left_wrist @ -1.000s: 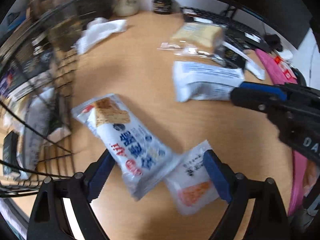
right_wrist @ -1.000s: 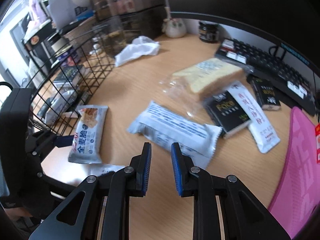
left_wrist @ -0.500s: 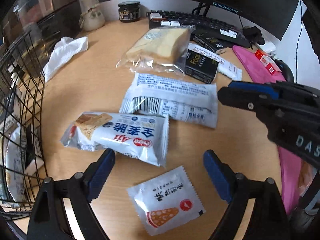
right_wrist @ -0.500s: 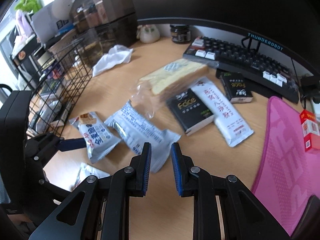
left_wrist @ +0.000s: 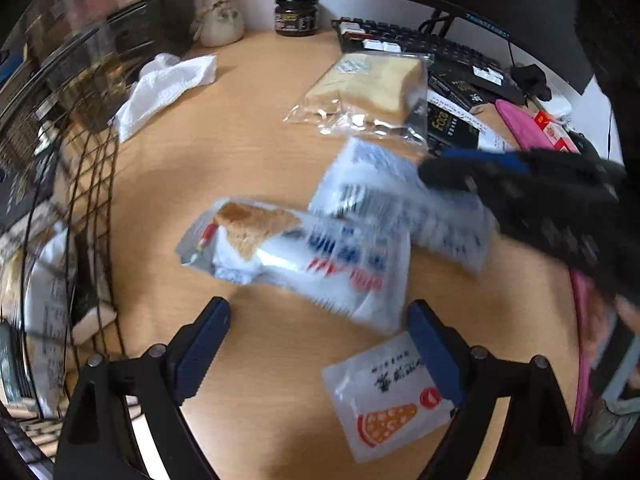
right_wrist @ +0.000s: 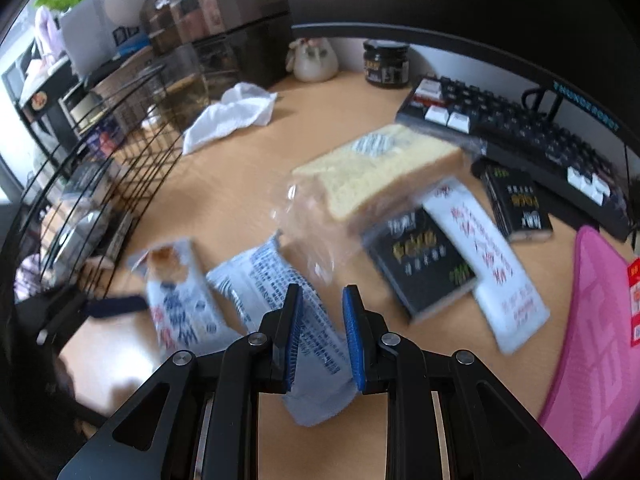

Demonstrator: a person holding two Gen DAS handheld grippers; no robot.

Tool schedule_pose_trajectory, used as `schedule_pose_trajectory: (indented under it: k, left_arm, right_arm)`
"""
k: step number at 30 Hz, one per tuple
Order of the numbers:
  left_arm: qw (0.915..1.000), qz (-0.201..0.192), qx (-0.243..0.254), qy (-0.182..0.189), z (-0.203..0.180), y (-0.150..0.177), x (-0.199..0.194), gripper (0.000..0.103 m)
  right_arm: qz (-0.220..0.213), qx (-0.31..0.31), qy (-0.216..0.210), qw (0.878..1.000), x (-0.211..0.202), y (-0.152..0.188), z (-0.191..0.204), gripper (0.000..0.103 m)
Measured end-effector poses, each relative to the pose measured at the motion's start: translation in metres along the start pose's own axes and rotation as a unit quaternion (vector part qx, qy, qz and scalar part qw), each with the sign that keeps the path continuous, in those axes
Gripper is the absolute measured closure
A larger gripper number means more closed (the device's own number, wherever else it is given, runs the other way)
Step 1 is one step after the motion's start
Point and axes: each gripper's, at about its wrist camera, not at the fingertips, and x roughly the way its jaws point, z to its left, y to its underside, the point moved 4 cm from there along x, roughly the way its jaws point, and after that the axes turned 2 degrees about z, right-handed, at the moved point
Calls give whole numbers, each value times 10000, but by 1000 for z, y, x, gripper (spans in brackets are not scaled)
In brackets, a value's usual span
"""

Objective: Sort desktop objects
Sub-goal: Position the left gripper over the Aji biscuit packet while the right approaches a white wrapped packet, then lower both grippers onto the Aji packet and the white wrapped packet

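Note:
My left gripper (left_wrist: 316, 316) stands wide open over the wooden desk. A white cracker packet (left_wrist: 304, 256) with blue and red print lies just ahead of its fingers. A small sachet (left_wrist: 392, 396) with a pizza picture lies by the right finger. My right gripper (right_wrist: 322, 312) holds its jaws a narrow gap apart over a white packet with blue text (right_wrist: 280, 292), which shows through the gap. I cannot tell whether the pads touch it. In the left wrist view that right gripper (left_wrist: 436, 168) reaches over the same text packet (left_wrist: 400, 208).
A black wire basket (left_wrist: 92, 184) with packets in it stands at the left. Bagged bread (right_wrist: 376, 168), a black box (right_wrist: 424, 260), a long white packet (right_wrist: 492, 264), a keyboard (right_wrist: 520, 132), a pink mat (right_wrist: 596, 320), a white cloth (left_wrist: 164, 84) and a dark jar (left_wrist: 296, 16) lie farther back.
The right gripper has come forward and down over the text packet, jaws unchanged. In the left wrist view the cracker packet, between the fingers a second ago, now lies ahead of them.

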Motion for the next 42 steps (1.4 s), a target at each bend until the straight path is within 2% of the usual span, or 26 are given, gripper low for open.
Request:
schedule_pose_trajectory:
  k: [3,7,12,17,18,20,22,26,29,34,36,42]
  left_arm:
    - [9995,8,258,176,-16,-5,4,13]
    - [9974,28,620,356,-47,-6,7,13]
    - [9942,34,946,504,-81,-6,10,13]
    - [9922,115,1085,599,-96,-4,10,13]
    - [9922,128,1093,586,-96,-4,7,13]
    - [9928,48,1075,523,-92,-4,-2,13]
    - [9939,-74,1011,441,-83,-3,-12,13]
    - [9972,-199,690,208,-52,-5,-21,13]
    - [9988,-96,484,44,-37,-10,-12,13]
    - [9993,-140,281,183,-34,-22,-9,13]
    - [9990,-273,257,256,-35,-27,-14,13]
    - [9988,-341,345,76,-32,-45,-8,13]
  right_arm:
    - [66,99,-59,9999,-12,19,-5,81]
    - [107,181,345,9992,-32,44,-20,81]
    - [115,467,573,9972,-53,66,-44,81]
    - [48,725,747,9946,-67,76,-62,80]
    - [19,799,759,9939,-69,76,-65,79]
    - [-41,912,728,9932,-73,75,-68,60]
    - [-135,957,642,9932,-76,73,-67,51]
    - [-248,872,585,9942,-76,66,-61,50]
    - [-170,849,505,9950,-69,65,-56,49]
    - [11,786,457,9959,-58,72,-51,47]
    - [88,788,400,9960,-53,75,-50,47]
    - [119,823,254,9962,-47,76,-47,47]
